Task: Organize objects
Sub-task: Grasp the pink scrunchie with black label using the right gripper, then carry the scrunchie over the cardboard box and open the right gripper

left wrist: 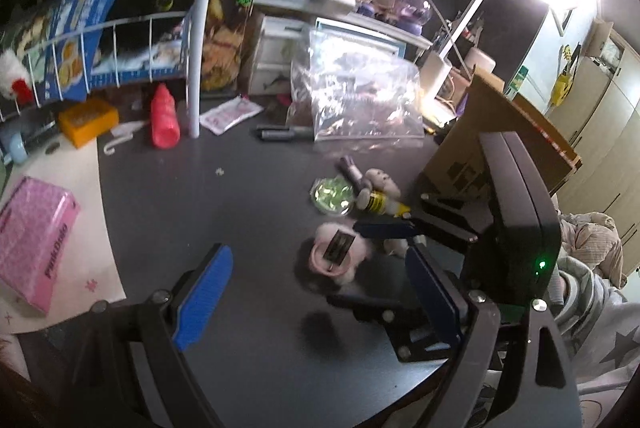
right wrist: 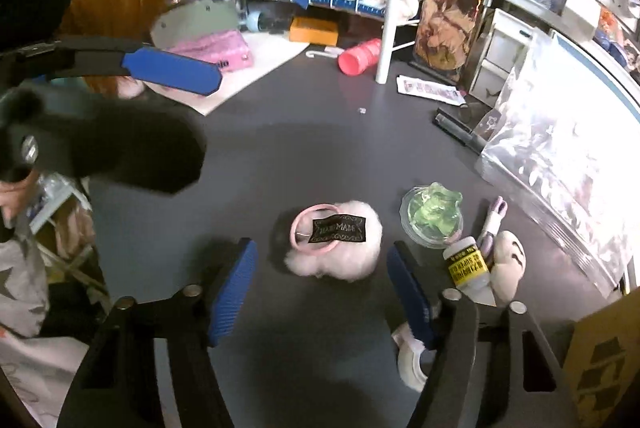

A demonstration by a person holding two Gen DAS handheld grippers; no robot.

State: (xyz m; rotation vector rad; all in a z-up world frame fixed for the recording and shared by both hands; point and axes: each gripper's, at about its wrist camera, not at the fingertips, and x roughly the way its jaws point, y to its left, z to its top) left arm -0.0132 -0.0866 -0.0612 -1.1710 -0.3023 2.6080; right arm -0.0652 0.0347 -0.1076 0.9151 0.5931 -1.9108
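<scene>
Cluttered dark desk (right wrist: 280, 147); right gripper (right wrist: 322, 292) gapes before the pompom (right wrist: 340, 248), probably its target. Straddle it squarely, then squeeze gently; left gripper (left wrist: 316, 308) hangs open too.

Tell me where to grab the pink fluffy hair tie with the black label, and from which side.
Close on the fluffy pompom body of the pink hair tie, not the thin elastic ring or the black label lying on top. It lies flat on the desk directly between the open fingers of the right gripper, so come straight down from above; the soft puff should compress and hold.

Bare dark table (right wrist: 280, 147) left of pompom (right wrist: 334, 242); glue bottle (right wrist: 468, 268) crowds its right.
</scene>
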